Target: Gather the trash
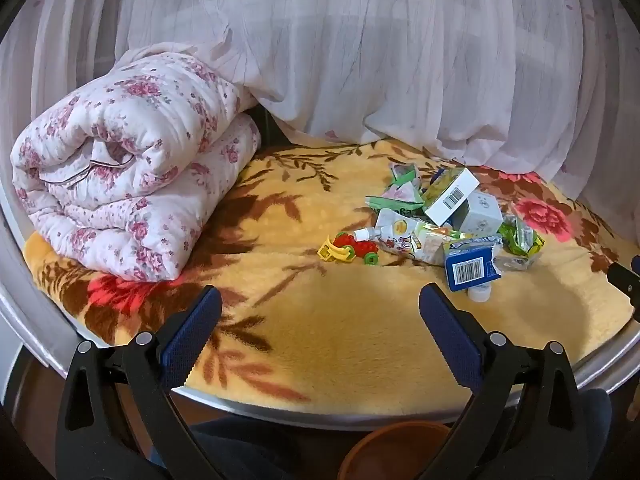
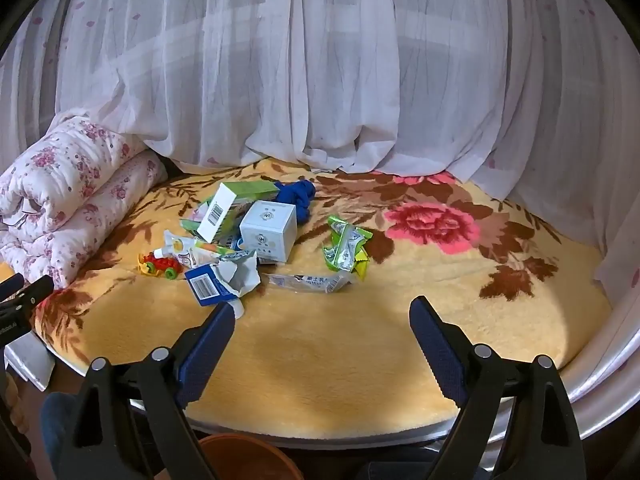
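1. Nearest to me: my left gripper (image 1: 320,300) and right gripper (image 2: 322,312) both hover above the front edge of the bed with jaws spread wide and nothing between them. Below the bed edge, between the grippers, I see the rim of a round brown plastic bin (image 2: 248,446); what it holds is out of view.

2. Progress: I judge the task not yet begun. All visible trash lies on the bed:
- a torn blue-and-white carton with a barcode (image 2: 218,282), nearest the right gripper's left finger;
- a clear flat plastic wrapper with printed text (image 2: 308,282), just beside the carton;
- a crumpled green foil wrapper (image 2: 344,250);
- a white spouted drink pouch (image 1: 404,236);
- a white cube-shaped cardboard box (image 2: 270,232);
- a green-and-white oblong cardboard box with a barcode (image 2: 226,210), leaning on the pile.

3. Not trash, in my judgement: a small red, yellow and green toy vehicle (image 1: 348,248) touching the pouch, and a bundled blue cloth (image 2: 298,196) behind the boxes.

4. Surface: a yellow plush blanket with brown leaves and red flowers (image 2: 340,352); soft, so flat wrappers may press in.

5. Farther: a folded white quilt with pink flowers (image 1: 128,160) at the left, and a sheer white curtain (image 2: 320,80) behind.
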A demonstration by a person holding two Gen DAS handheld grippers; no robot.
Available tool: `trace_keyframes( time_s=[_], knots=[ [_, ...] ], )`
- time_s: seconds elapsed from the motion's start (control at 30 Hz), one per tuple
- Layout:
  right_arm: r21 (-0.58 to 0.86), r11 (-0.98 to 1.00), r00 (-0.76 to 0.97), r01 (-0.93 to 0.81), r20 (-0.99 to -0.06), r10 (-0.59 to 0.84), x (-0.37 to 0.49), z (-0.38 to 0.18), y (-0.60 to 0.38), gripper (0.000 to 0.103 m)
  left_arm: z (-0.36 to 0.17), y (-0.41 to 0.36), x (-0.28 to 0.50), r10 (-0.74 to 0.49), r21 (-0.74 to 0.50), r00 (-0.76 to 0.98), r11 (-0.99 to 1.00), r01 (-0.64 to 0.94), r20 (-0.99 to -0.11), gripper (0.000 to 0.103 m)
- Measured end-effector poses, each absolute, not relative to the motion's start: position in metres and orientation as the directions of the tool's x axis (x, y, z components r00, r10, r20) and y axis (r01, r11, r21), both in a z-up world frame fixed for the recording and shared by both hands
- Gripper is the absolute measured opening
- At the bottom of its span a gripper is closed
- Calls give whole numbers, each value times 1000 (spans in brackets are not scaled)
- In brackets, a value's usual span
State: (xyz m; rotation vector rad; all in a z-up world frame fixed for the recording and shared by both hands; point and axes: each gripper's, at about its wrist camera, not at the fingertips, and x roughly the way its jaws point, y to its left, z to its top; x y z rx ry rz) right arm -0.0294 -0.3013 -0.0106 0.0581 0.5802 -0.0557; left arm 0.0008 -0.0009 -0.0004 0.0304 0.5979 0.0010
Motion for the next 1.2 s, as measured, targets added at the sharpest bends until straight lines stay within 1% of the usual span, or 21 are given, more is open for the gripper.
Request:
trace_keyframes(
  time_s=[0.2,0.23,1.2],
  knots=[
    [37,997,836,72,-547,-40,-31,-9,-303,87,0,-2,0,4,26,832,1000,13,-555,96],
    [41,997,840,67,-542,-35,-36,-2,-303,87,0,-2,0,4,26,832,1000,12,-554,96],
    [48,997,842,60,-538,-25,-34,-9,-304,87,-4,-5,-2,-16,7,823,1000,24,-568,96]
  ],
)
